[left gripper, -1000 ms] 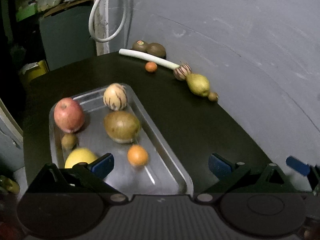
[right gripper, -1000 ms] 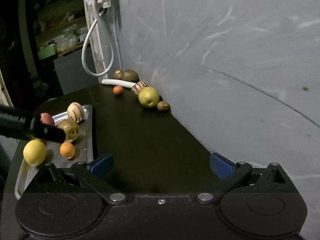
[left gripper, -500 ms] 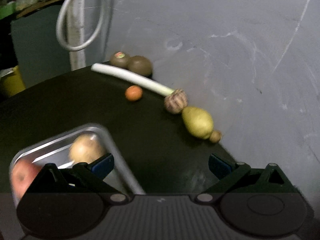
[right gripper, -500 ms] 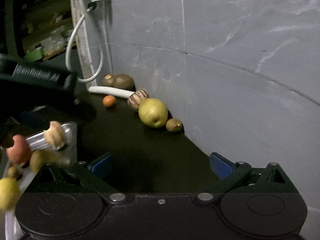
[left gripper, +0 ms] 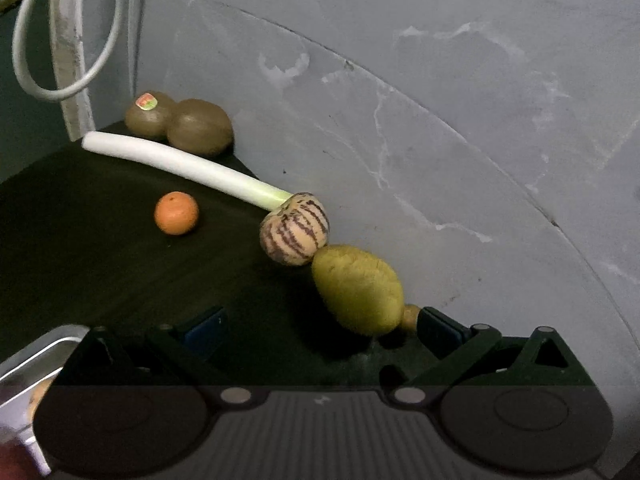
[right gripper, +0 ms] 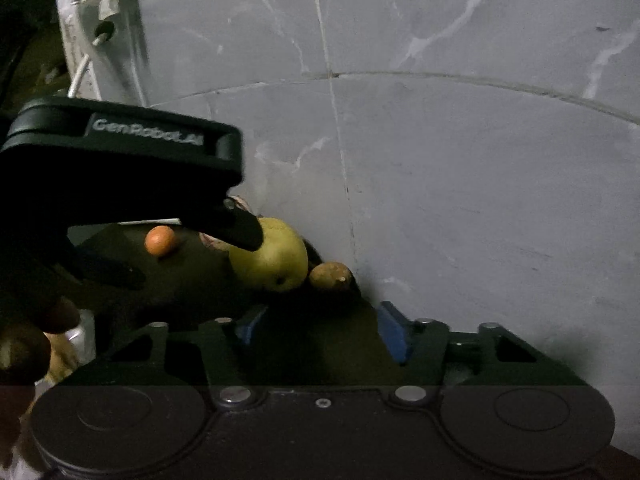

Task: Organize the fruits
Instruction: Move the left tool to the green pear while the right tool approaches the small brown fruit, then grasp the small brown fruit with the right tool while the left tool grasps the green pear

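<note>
A yellow pear lies on the dark table by the grey wall, touching a striped pepino melon and a small brown fruit. My left gripper is open and empty, its fingers on either side of the pear's near end. In the right wrist view the left gripper hangs over the pear. My right gripper is open and empty, just short of the small brown fruit. A small orange lies apart to the left.
A white leek runs along the wall to two kiwis. The corner of the metal tray with fruit shows at lower left. A white hose hangs at the wall's end.
Both grippers have moved forward from the tray toward the row of fruit at the wall. The left gripper now sits at the pear. The right gripper's jaws have narrowed somewhat.
</note>
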`<state>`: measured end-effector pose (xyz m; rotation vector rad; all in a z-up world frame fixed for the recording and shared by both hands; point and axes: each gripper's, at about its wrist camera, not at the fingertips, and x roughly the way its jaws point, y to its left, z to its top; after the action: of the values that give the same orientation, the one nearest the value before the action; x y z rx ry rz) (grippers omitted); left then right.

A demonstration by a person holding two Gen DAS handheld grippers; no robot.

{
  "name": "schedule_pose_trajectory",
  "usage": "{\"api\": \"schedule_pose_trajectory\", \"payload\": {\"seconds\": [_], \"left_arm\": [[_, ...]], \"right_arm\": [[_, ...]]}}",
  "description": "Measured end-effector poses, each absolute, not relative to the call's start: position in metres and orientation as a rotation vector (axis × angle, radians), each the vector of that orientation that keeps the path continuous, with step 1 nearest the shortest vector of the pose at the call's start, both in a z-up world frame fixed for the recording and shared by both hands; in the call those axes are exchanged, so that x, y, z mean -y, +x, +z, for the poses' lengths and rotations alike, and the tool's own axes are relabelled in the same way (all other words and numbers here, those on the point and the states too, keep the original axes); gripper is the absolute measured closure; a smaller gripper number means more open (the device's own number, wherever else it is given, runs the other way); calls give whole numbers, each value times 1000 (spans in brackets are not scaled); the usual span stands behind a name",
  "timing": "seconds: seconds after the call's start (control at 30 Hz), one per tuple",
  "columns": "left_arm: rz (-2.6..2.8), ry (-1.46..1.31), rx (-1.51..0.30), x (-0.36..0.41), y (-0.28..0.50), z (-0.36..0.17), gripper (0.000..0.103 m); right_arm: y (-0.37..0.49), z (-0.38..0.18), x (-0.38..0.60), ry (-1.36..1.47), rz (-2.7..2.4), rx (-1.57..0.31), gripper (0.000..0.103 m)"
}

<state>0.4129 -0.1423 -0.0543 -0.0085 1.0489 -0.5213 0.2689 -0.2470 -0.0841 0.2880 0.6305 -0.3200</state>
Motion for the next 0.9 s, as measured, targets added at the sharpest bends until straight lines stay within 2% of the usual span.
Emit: {"api": "schedule_pose_trajectory", "payload": {"seconds": [0.27,0.47,0.53,0.63,0.9], "left_arm": [[-570,-46,-1086,154,428,-64,9],[-569,-43,-1119,163,435,-71,22],[-569,-67,-1132,164,438,-74,29],[-550,-85,-1132,164,441,-77,34],[-529,-155,-1143,155,442,-78,36]], "right_arm": [[292,-95,244,306,-369,-635,54],[302,-102,242,305,-402,-643,55],[302,-103,243,300,-411,-632,56],[303,-106,245,320,-405,-625,57],[303,-114,249,339,-372,-602,60]]}}
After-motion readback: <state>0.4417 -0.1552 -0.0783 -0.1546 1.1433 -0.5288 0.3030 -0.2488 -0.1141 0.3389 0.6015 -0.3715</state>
